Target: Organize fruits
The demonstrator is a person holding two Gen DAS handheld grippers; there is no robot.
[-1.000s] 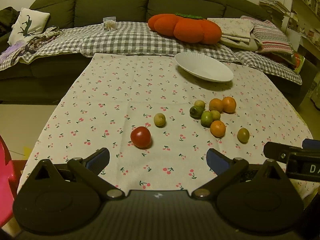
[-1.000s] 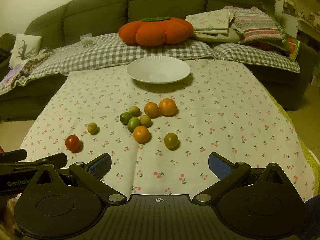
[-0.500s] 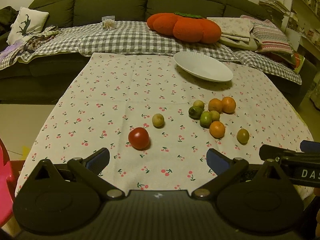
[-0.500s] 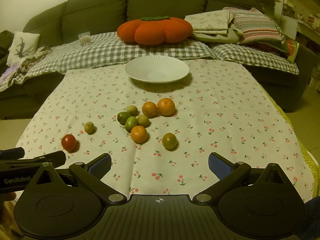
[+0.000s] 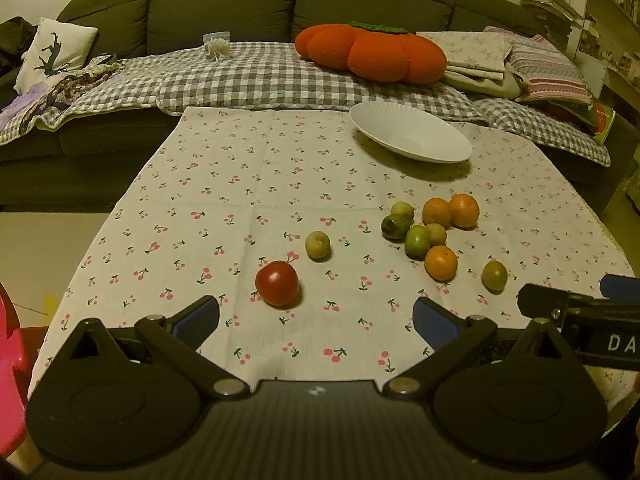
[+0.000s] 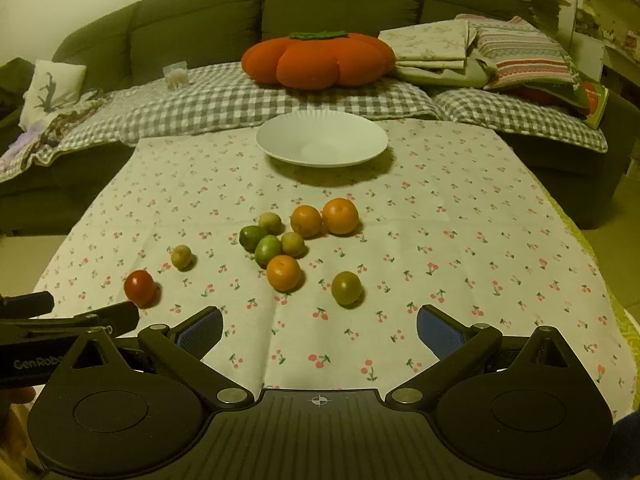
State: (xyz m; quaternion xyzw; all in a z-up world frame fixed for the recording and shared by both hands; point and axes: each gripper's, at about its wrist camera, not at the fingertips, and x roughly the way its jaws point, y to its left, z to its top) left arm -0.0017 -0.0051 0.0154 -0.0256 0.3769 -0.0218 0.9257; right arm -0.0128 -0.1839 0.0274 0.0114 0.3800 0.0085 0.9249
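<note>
Left wrist view: left gripper (image 5: 316, 320) hovers low over the near edge of the table (image 5: 224, 184), jaws spread wide and empty.
Right wrist view: right gripper (image 6: 320, 330) hovers beside it at the same near edge, jaws also wide apart, holding nothing.
Red tomato (image 5: 277, 283): alone on the cherry-print cloth, just ahead of the left gripper at 11 o'clock, nearest of all the fruit.
Small yellow-green fruit (image 5: 318, 245): just beyond the tomato at 1 o'clock from it, apart from it.
Fruit cluster (image 6: 280, 240): three oranges, two limes and two pale small fruits, several touching, mid-table at 11 o'clock from the right gripper.
Olive-green fruit (image 6: 346, 288): loose, just ahead of the right gripper at 12 o'clock.
White plate (image 6: 322, 142): empty, at the far edge of the table at 12 o'clock, well apart from all the fruit.
Stage: judged as the start; nothing is on the plate yet.
Risk, rolling: round fruit on loose cloth may roll off the near edge if a fingertip nudges it sideways.
Risk, cluster: reaching into touching fruit may knock the neighbours apart.
Risk, squeeze: the tomato looks soft; closing too hard could bruise or split it.
Risk, collision: the two grippers sit close together and could bump if both reach inward.
</note>
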